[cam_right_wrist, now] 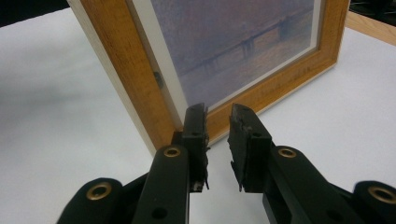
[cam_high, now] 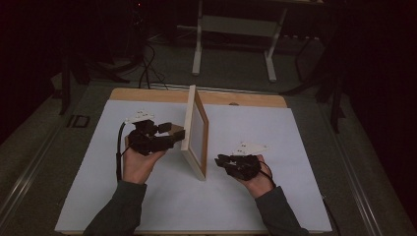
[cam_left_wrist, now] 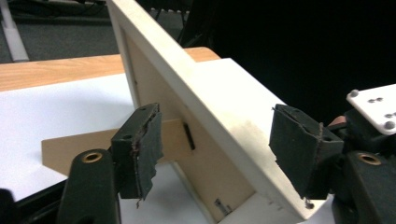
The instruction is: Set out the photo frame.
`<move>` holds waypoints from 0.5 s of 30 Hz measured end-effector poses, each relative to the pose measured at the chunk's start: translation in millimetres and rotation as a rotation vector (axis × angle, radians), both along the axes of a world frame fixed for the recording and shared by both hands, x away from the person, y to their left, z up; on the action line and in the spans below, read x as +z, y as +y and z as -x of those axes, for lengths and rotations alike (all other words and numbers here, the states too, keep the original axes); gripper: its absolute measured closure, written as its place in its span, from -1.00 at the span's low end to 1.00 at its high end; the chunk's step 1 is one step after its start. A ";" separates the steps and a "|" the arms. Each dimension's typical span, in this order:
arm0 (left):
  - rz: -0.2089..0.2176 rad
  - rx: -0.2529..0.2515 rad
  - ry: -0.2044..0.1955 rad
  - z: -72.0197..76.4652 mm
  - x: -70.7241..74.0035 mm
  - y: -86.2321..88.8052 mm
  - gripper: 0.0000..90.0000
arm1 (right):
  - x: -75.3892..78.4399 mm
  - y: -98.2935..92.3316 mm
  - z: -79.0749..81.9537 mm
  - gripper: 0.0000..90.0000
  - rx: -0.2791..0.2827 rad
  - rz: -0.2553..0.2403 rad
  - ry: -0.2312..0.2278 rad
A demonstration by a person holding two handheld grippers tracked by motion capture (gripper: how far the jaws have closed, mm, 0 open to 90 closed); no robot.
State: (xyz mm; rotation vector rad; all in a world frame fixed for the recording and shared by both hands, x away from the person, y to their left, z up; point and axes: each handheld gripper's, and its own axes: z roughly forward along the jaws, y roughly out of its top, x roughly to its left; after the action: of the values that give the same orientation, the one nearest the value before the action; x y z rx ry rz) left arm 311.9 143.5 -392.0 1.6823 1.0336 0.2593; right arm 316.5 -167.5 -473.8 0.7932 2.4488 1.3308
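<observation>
The left gripper (cam_high: pixel 172 131), jaws apart astride the frame's (cam_high: pixel 195 129) edge and rear strut (cam_left_wrist: pixel 84 144), seemingly let it stand alone mid-table while the right gripper (cam_high: pixel 220 160), jaws slightly apart and empty, waited nearby.

The high view looks forward and down over the whole table (cam_high: pixel 147 206), well back from it. The left gripper view rides close behind the left gripper (cam_left_wrist: pixel 215 154), facing the picture frame's (cam_left_wrist: pixel 205 140) back between its jaws. The right gripper view sits just behind the right gripper (cam_right_wrist: pixel 217 140), facing the frame's front beyond its jaw tips. All three share the frame.
</observation>
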 end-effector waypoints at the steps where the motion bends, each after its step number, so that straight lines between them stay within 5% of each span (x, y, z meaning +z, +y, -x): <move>1: 0.004 -0.002 -0.002 1.0 0.6 -0.9 -0.24 | 0.0 0.0 0.0 0.70 0.000 0.000 0.000; 15: -0.017 -0.026 -0.003 10.5 -4.6 -23.4 -0.39 | 0.2 -0.8 0.2 0.69 -0.002 0.001 -0.001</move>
State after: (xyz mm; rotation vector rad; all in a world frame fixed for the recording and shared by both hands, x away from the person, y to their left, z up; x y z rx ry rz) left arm 301.4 120.1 -396.6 1.7090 1.0094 0.2541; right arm 316.3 -168.2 -473.6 0.7947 2.4463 1.3291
